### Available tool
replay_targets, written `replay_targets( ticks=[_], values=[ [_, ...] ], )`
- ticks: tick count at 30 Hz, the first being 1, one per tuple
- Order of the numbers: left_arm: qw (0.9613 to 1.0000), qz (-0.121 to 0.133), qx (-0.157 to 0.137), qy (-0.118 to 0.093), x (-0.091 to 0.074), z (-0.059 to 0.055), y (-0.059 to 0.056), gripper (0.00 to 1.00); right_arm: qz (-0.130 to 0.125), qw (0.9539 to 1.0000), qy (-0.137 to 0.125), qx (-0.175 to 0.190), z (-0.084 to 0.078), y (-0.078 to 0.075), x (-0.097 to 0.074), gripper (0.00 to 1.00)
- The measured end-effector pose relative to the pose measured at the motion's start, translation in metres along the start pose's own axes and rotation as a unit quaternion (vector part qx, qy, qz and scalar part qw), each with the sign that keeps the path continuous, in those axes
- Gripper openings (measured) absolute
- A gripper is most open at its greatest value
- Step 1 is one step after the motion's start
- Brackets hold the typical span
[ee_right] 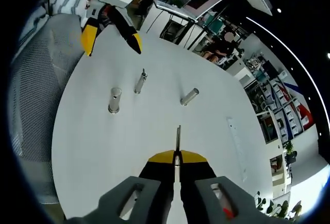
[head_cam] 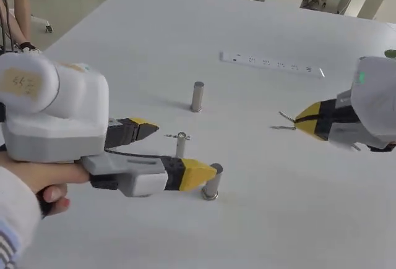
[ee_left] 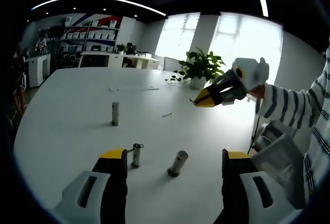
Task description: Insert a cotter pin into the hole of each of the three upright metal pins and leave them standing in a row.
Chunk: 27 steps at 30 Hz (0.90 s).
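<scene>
Right claw (ee_right: pixel 177 158): pinched shut on the held cotter pin (ee_right: pixel 178 139). It is gripped at one end, and the free end juts straight out past the tips. I judge that grip is meant to let the free end lead into a hole. The claw hangs well off to the right of the middle pin (head_cam: pixel 180 146), pointing back toward it.

Left claw (ee_right: pixel 112 51): spread wide, nothing in it. It sits on my side of the middle pin, with the near pin (head_cam: pixel 211 183) lying in the gap ahead of the jaws. My read is that it is poised to steady that pin while the right claw threads it.

Task things:
- The middle pin stands upright with a fitted cotter pin (head_cam: pixel 175 136) crosswise through its top. I count that one as done.
- The near pin, just in front of the middle pin, has no cotter that I can see.
- The far pin (head_cam: pixel 197 96), behind the middle pin, also looks bare.
- All three stand roughly in a line.
- A spare cotter pin (ee_left: pixel 166 114) lies flat to the right of the middle pin, between it and the right claw. It is probably for the last pin.

Surface: the desk (head_cam: pixel 124 28) is white and matte. A white power strip (head_cam: pixel 272 64) lies beyond the far pin.

Room: an open office. The left gripper view shows bright windows (ee_left: pixel 227 38), a leafy plant (ee_left: pixel 198 67) and shelves (ee_left: pixel 82 38) at the back.
</scene>
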<state>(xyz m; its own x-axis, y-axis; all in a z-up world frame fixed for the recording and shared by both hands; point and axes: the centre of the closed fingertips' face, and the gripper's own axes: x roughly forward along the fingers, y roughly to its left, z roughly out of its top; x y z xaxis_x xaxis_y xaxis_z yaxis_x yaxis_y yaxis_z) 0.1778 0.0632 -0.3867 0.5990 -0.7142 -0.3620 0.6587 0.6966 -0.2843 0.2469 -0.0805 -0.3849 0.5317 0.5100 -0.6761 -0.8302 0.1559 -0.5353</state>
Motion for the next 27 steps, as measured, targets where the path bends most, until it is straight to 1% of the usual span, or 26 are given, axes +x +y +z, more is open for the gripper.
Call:
replay_targets(
  ticks=[1,4,6,8,11,12,14,17,19,22,24,26,27],
  values=[
    [1.0,0.0,0.002,-0.003,0.001,0.002,-0.001,0.72,-0.009,1.0,-0.003,-0.004,0.002,0.001,-0.002,0.0],
    [0.9999,-0.006,-0.005,-0.008,0.003,0.004,-0.005,0.71,-0.019,0.9998,-0.01,-0.004,0.008,0.007,-0.006,0.0],
    [0.9999,-0.012,-0.008,-0.01,0.006,0.006,-0.007,0.7,-0.019,0.9996,-0.019,0.0,0.012,0.014,-0.007,0.0],
    [0.9998,-0.015,-0.008,-0.009,0.009,0.007,-0.009,0.69,-0.019,0.9996,-0.019,-0.002,0.014,0.019,-0.006,0.0],
    [0.9998,-0.02,-0.008,-0.005,0.014,0.008,-0.013,0.67,-0.011,0.9996,-0.027,0.002,0.017,0.03,-0.004,0.0],
    [0.9997,-0.021,-0.009,-0.004,0.015,0.008,-0.013,0.66,-0.009,0.9992,-0.039,0.006,0.02,0.034,-0.003,0.0],
    [0.9994,-0.028,-0.02,-0.007,0.017,0.009,-0.017,0.62,-0.009,0.9987,-0.048,0.014,0.023,0.039,-0.003,0.0],
    [0.9987,-0.034,-0.034,-0.014,0.02,0.011,-0.021,0.57,-0.011,0.9982,-0.057,0.014,0.027,0.043,-0.005,0.0],
    [0.9986,-0.034,-0.038,-0.016,0.022,0.01,-0.022,0.55,-0.015,0.9979,-0.062,0.01,0.031,0.045,-0.007,0.0],
    [0.9975,-0.041,-0.055,-0.019,0.025,0.008,-0.026,0.51,-0.02,0.9976,-0.067,0.006,0.036,0.046,-0.011,0.0],
    [0.9965,-0.043,-0.066,-0.027,0.026,0.008,-0.029,0.48,-0.022,0.9973,-0.07,-0.002,0.04,0.048,-0.014,0.0],
    [0.9959,-0.048,-0.073,-0.024,0.028,0.006,-0.032,0.45,-0.024,0.9973,-0.065,-0.025,0.042,0.05,-0.016,0.0],
    [0.9951,-0.052,-0.081,-0.022,0.029,0.005,-0.035,0.45,-0.024,0.9972,-0.064,-0.031,0.043,0.052,-0.016,0.0]
  ],
)
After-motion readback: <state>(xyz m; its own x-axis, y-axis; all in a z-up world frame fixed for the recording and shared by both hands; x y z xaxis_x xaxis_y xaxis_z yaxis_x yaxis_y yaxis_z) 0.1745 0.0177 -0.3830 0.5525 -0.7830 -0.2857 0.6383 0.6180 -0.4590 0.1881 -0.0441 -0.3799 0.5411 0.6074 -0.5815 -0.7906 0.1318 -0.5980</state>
